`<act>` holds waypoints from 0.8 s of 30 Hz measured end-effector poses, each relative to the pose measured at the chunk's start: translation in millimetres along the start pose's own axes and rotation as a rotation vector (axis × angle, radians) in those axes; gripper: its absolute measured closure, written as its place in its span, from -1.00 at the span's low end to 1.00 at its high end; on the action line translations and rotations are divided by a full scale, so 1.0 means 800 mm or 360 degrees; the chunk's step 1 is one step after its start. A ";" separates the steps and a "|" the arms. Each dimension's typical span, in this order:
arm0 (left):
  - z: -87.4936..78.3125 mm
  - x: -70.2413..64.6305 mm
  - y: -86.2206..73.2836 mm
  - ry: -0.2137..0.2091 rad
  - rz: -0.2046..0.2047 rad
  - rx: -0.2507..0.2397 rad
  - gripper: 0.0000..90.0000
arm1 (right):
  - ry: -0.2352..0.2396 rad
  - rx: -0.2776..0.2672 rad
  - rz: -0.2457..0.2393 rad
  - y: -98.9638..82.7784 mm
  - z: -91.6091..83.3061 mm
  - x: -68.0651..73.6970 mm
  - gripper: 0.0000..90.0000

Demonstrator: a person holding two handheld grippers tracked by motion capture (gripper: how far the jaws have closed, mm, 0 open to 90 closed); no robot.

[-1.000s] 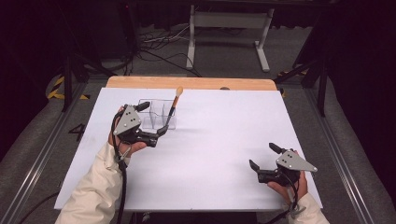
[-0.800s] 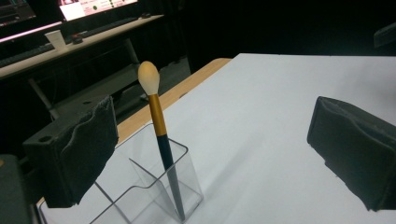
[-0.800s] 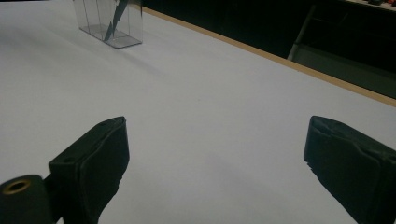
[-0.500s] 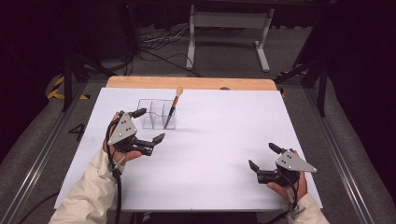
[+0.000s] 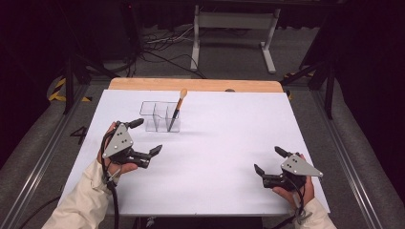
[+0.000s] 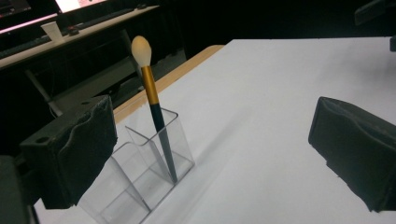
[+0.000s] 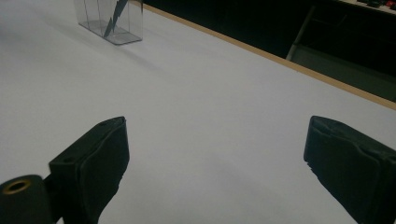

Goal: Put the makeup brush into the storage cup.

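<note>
Clear-plastic organiser (image 5: 160, 116) at the far left of the white table (image 5: 224, 157); a makeup brush (image 5: 175, 109) leans in its right-hand compartment, bristles up, propped by the wall. Left gripper (image 5: 146, 138) — jaws apart, empty — hovers near it; right gripper (image 5: 267, 161) rests open, well apart.

No legible text, label, brand, number or sign was present on the table (image 5: 229, 143), the clear organizer (image 5: 160, 117) or the brush (image 5: 175, 110).
</note>
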State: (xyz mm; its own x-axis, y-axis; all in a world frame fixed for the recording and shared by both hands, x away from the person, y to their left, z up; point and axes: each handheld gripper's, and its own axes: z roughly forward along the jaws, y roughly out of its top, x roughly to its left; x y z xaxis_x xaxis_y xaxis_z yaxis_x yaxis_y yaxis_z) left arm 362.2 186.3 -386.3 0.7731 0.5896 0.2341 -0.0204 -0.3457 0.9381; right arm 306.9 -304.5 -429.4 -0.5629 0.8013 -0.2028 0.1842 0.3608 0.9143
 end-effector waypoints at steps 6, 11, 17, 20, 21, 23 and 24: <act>-0.011 -0.005 -0.012 -0.0001 -0.0009 0.0018 -0.95 | 0.0008 -0.0005 -0.0007 0.000 0.001 0.002 -0.83; -0.018 -0.008 -0.021 0.0003 -0.0009 0.0038 -0.94 | 0.0007 -0.0009 -0.0010 0.001 0.000 0.003 -0.83; -0.024 -0.011 -0.036 0.0017 -0.0037 0.0075 -0.93 | 0.0009 -0.0009 -0.0016 0.001 -0.001 0.004 -0.83; -0.028 -0.010 -0.045 0.0024 -0.0046 0.0091 -0.93 | 0.0008 -0.0010 -0.0015 0.001 -0.001 0.004 -0.83; -0.029 -0.010 -0.048 0.0024 -0.0051 0.0100 -0.93 | 0.0007 -0.0010 -0.0015 0.001 -0.001 0.005 -0.83; -0.033 -0.011 -0.053 0.0037 -0.0050 0.0108 -0.93 | 0.0006 -0.0008 -0.0022 0.001 -0.001 0.005 -0.83; -0.035 -0.011 -0.055 0.0046 -0.0049 0.0117 -0.93 | 0.0010 -0.0009 -0.0018 0.001 -0.001 0.005 -0.83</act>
State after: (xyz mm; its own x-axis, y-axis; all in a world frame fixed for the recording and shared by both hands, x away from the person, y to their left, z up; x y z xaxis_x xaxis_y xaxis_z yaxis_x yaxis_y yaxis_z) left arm 338.7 217.2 -422.6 0.7540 0.6212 0.2135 0.0505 -0.3790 0.9240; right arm 303.8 -301.3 -429.3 -0.5700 0.7941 -0.2110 0.1730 0.3671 0.9140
